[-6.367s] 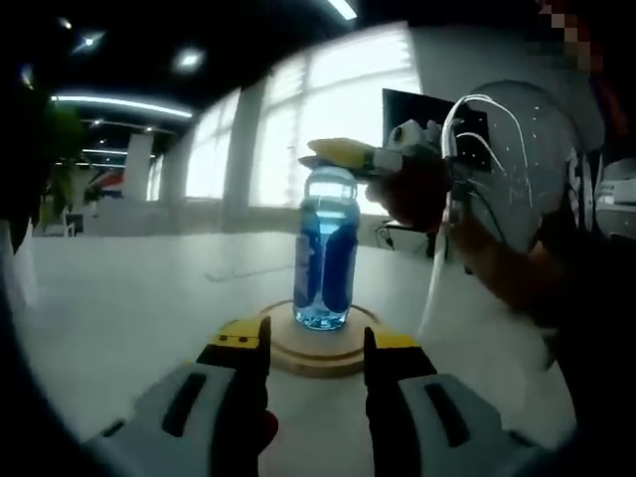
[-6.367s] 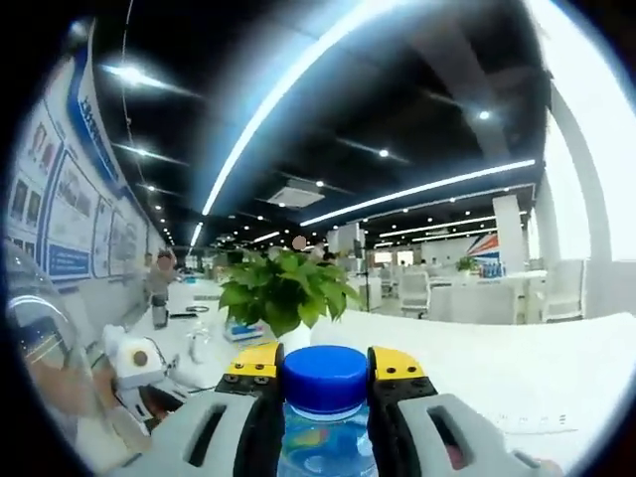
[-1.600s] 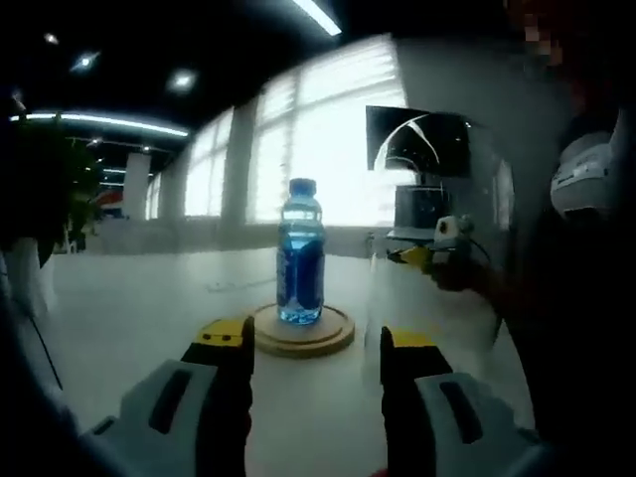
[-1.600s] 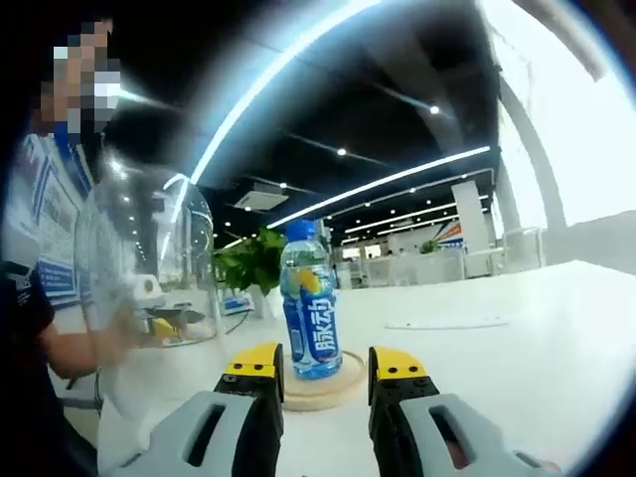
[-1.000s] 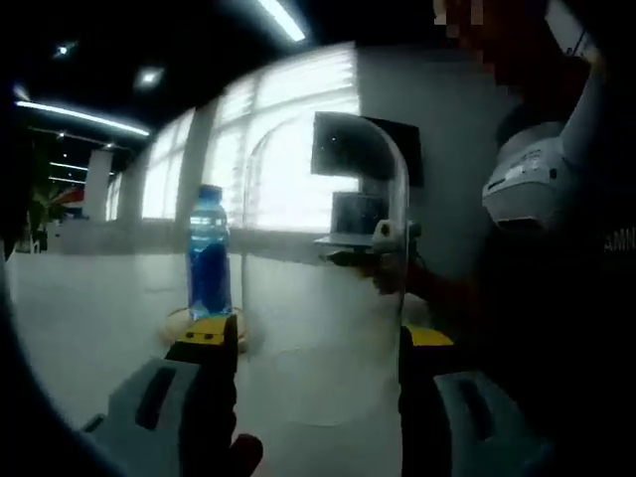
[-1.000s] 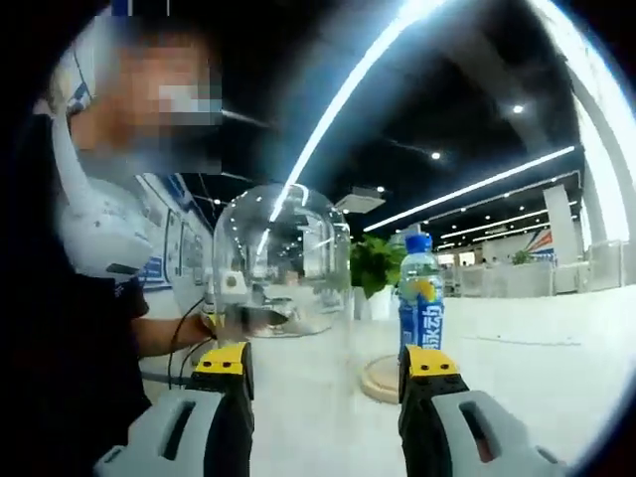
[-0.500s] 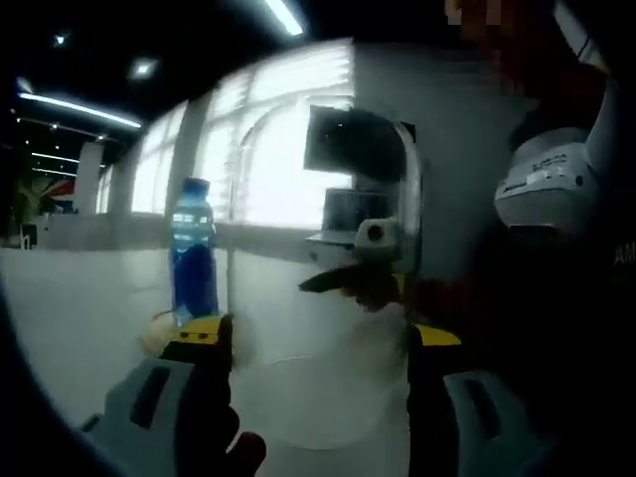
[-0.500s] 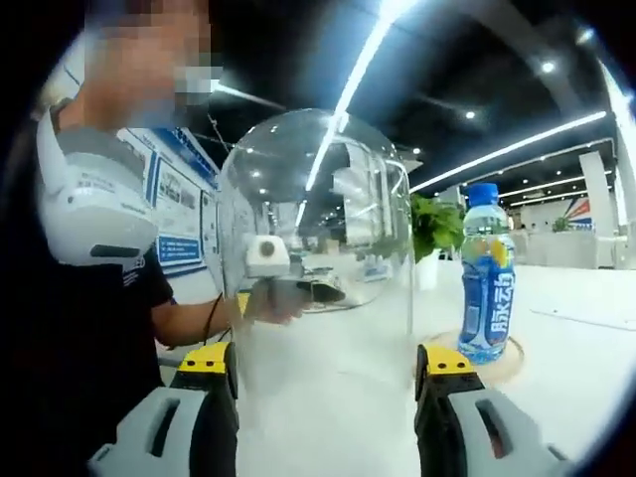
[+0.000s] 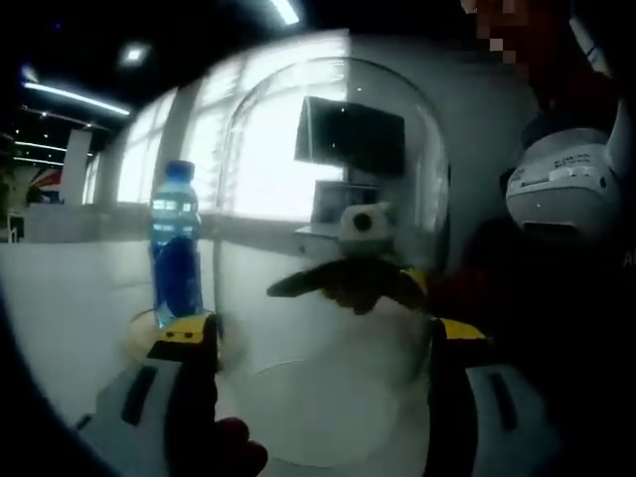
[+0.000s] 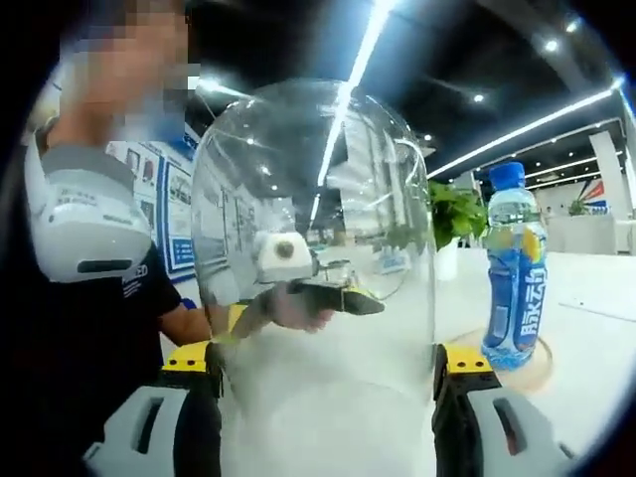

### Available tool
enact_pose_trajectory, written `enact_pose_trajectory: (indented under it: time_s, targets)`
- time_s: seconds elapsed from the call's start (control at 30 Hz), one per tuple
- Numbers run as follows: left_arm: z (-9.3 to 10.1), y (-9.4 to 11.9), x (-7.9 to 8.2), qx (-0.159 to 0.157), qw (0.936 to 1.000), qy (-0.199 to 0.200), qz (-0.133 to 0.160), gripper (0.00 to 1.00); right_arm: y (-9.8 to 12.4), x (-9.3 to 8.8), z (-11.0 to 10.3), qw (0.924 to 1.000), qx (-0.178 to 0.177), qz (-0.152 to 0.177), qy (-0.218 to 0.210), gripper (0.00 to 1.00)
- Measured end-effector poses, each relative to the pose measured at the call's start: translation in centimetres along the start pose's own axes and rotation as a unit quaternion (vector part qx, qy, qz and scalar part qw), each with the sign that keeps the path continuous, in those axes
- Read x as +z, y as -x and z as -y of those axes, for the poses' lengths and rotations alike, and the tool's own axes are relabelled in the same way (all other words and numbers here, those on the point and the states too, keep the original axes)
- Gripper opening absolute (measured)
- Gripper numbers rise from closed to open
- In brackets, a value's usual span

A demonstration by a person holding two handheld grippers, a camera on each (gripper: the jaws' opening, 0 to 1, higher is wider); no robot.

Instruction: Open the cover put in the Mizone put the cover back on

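1. Clear glass fills the middle of both views: the cover (image 9: 328, 248), a tall dome, stands upright between my two claws with its rounded top up and its open rim down.
2. In the left gripper view I see the Mizone (image 9: 175, 243) at the far left, a blue bottle standing upright with its cap on top, on a round wooden base (image 9: 139, 338) that is blurred and partly hidden behind my left jaw.
3. My left claw (image 9: 318, 343) is spread wide, one yellow-tipped jaw at each side of the cover's lower wall; the jaws look to be against the glass, but I cannot tell for sure that they grip it.
4. Through the glass in that view I see the other claw from the far side, dark and smeared, so its jaws are hard to read there.
5. At the right edge a person in a dark shirt (image 9: 556, 328) is partly cut off by the frame.
6. In the right gripper view my right claw (image 10: 323, 373) is likewise opened wide, its jaws flanking the cover (image 10: 313, 258) at its base; contact looks likely, firm hold I cannot confirm.
7. The left claw shows through the dome as a blurred shape.
8. To the right, apart from the cover, the Mizone (image 10: 515, 273) stands upright on its base (image 10: 542, 368) on the white surface (image 10: 596, 348), a green plant (image 10: 455, 214) behind.
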State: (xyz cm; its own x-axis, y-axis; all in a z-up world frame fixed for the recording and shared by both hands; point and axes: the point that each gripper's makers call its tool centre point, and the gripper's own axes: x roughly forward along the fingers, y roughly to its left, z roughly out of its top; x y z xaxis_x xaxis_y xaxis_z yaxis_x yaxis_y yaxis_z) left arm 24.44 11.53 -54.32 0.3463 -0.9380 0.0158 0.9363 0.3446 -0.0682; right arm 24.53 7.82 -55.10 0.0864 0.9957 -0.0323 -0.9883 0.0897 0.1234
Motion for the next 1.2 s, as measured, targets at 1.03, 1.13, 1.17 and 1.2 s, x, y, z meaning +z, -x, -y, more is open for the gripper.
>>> enact_pose_trajectory:
  time_s: [1.03,1.13,1.17,1.2]
  targets:
    - [0.5,-1.0,4.2,0.006,0.9998,0.009,0.014,0.72,0.3,5.0,-0.5,0.9979,0.009,0.062,0.012,0.86]
    - [0.8,-1.2,5.3,0.009,0.9999,0.004,0.01,0.72,0.4,6.1,-0.7,0.998,0.013,0.058,0.02,0.86]
    - [0.9,-1.2,5.5,0.011,0.9999,0.002,0.007,0.72,0.4,6.5,-0.8,0.9981,0.016,0.055,0.025,0.86]
    - [0.9,-1.3,5.8,0.012,0.9999,0.001,0.005,0.72,0.4,6.9,-0.8,0.9981,0.018,0.053,0.027,0.86]
